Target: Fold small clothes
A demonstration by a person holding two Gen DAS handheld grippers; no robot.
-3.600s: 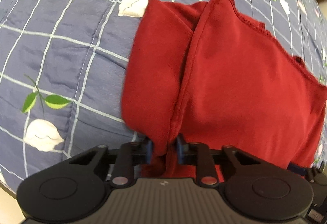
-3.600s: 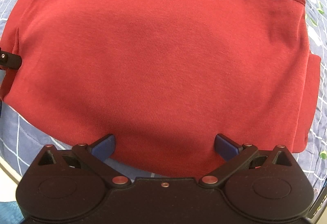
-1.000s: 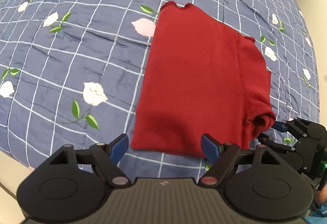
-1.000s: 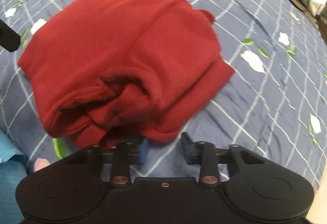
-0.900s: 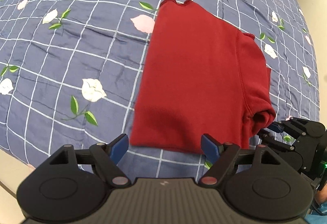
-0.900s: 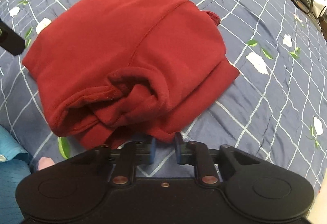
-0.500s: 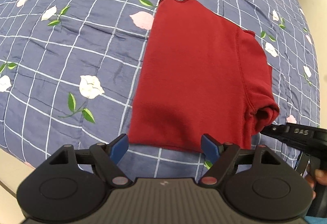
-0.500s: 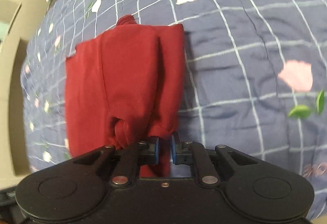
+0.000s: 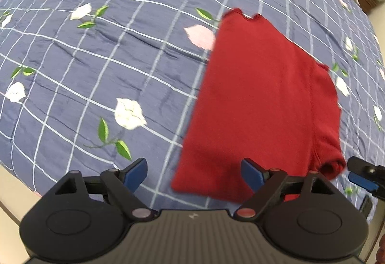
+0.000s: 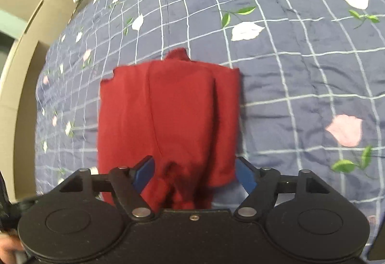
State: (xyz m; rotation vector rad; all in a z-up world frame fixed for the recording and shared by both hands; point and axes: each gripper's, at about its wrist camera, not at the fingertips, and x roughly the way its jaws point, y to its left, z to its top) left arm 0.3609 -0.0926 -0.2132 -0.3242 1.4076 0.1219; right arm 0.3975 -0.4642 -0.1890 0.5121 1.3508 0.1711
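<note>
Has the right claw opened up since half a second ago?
Yes. The right claw was pinched on the red garment's near edge; now its blue fingers stand wide apart on either side of that edge, and the garment lies on the quilt.

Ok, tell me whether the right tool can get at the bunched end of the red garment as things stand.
Probably yes. The right tool is open, with the bunched end of the red garment lying between its fingers, and nothing on the bedspread blocks it.
</note>
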